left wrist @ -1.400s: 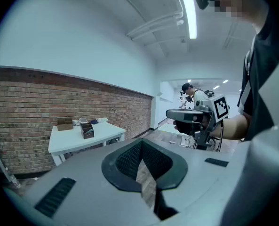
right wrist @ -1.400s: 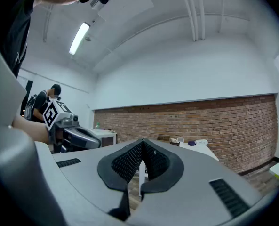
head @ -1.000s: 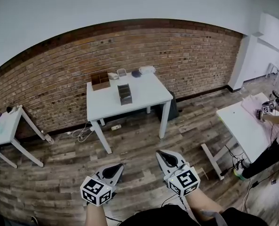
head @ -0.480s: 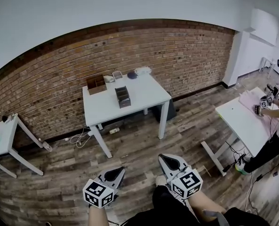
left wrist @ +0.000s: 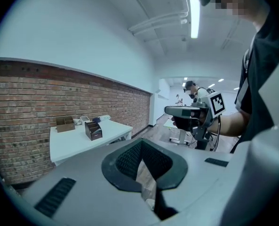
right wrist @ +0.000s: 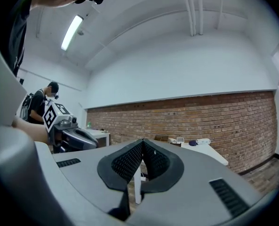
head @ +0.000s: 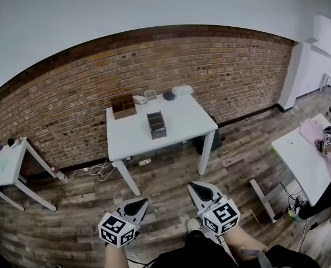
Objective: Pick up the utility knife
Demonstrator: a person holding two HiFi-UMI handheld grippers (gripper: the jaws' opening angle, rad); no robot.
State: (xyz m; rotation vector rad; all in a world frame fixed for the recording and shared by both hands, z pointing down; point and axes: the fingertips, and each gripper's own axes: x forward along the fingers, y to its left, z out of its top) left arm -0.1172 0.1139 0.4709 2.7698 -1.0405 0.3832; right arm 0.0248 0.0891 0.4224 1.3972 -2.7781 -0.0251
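Head view: nearer table [head: 179,121] than a moment back, so approach under way, no reach yet. Holding left gripper [head: 134,206] and right gripper [head: 201,191] low, fingers [right wrist: 125,164] together on both, empty. Cannot make out utility knife; likely among small items [head: 179,91] at table's far edge, well apart.

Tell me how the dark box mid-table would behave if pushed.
The dark box looks rigid and open-topped, so it should move as one piece. The white table looks smooth, so a low push probably slides it; a high one might tip it.
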